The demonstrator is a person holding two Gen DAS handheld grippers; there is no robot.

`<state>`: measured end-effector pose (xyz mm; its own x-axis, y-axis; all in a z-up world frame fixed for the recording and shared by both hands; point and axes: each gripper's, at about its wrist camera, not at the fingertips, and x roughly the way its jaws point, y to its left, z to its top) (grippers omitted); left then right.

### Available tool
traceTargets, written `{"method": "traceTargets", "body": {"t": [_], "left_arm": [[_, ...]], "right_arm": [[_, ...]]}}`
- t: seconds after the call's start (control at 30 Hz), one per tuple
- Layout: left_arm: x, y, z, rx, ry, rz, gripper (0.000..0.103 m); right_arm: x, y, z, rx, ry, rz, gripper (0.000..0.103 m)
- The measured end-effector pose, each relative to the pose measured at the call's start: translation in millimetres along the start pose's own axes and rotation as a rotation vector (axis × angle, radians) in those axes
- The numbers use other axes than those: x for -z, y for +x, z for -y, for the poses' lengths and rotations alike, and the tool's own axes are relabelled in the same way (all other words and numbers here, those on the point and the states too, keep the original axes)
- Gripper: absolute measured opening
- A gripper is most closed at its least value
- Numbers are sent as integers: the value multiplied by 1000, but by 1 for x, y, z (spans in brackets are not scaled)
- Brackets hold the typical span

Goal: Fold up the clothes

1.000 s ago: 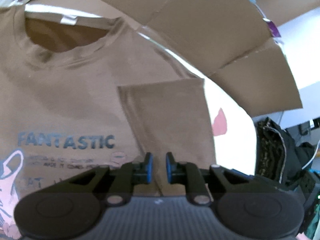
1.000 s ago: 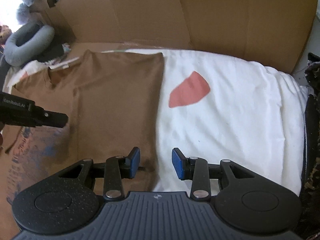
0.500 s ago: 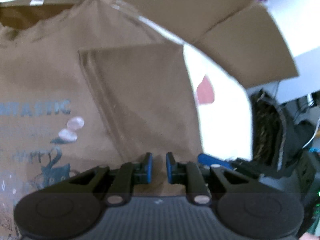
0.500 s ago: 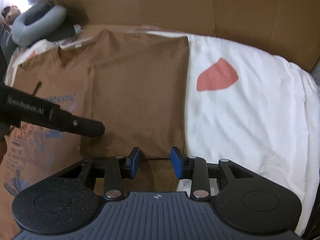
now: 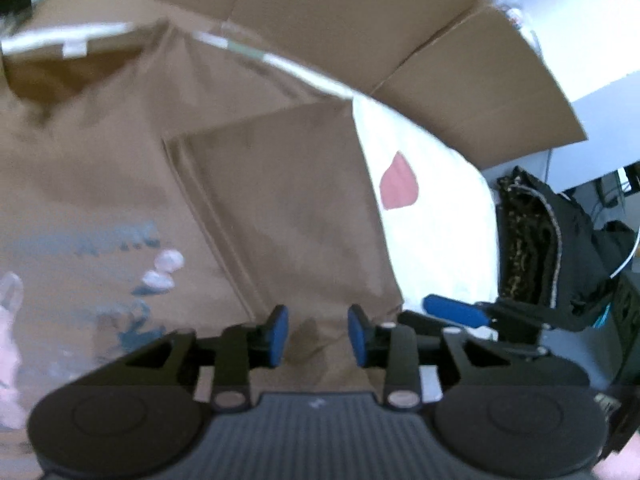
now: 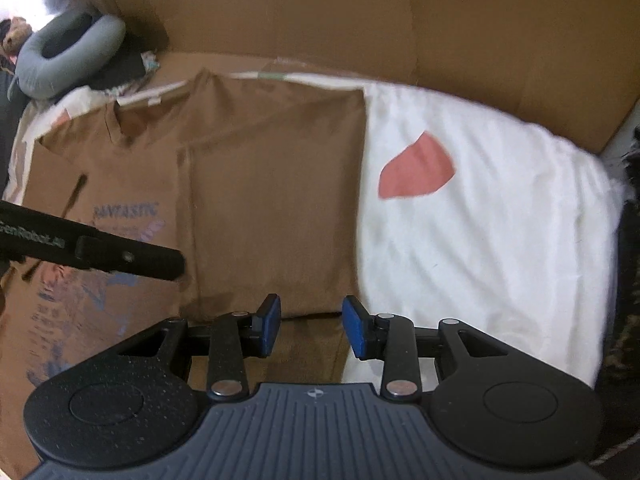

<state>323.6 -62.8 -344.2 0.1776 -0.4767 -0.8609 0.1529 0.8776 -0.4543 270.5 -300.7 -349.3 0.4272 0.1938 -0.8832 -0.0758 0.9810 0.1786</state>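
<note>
A brown T-shirt [image 6: 132, 168] with a blue "FANTASTIC" print lies flat, collar at the far left. Its right side is folded over into a plain panel [image 6: 276, 208], also seen in the left wrist view as the panel [image 5: 288, 208]. My left gripper [image 5: 318, 336] hovers over the panel's near edge. Its jaws are opening, with only the lying cloth showing behind the gap. My right gripper [image 6: 310, 328] is open above the panel's near edge and holds nothing. One left finger [image 6: 132, 258] reaches in from the left, and a right fingertip [image 5: 452, 314] shows beside the left gripper.
A white sheet [image 6: 500, 240] with a red patch [image 6: 416, 172] lies to the right of the shirt. Cardboard walls [image 6: 360, 24] stand behind. A grey neck pillow [image 6: 68, 56] lies at the far left, and dark patterned fabric [image 5: 532, 240] is piled at the right.
The left gripper's jaws have spread from nearly shut to clearly apart. Both grippers have lifted and drawn back, so more of the shirt shows. The left finger has moved rightward in the right wrist view.
</note>
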Motion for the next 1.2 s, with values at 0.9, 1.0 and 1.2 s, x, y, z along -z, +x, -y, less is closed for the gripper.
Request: {"method": "traceTargets", "body": {"t": [0.9,1.0,1.2], "left_arm": [[3,-333,2,-149,-42,118,69],[23,-357,-9,-152,-37,129,69],[65,-389,-29,-167,-34,152,69]], "right_arm": [[-83,-287,-10,-24,1,154,51],[-82,-310,-10,-25,-17,165,51],[-76,-349,1,-22,-13,204,51]]}}
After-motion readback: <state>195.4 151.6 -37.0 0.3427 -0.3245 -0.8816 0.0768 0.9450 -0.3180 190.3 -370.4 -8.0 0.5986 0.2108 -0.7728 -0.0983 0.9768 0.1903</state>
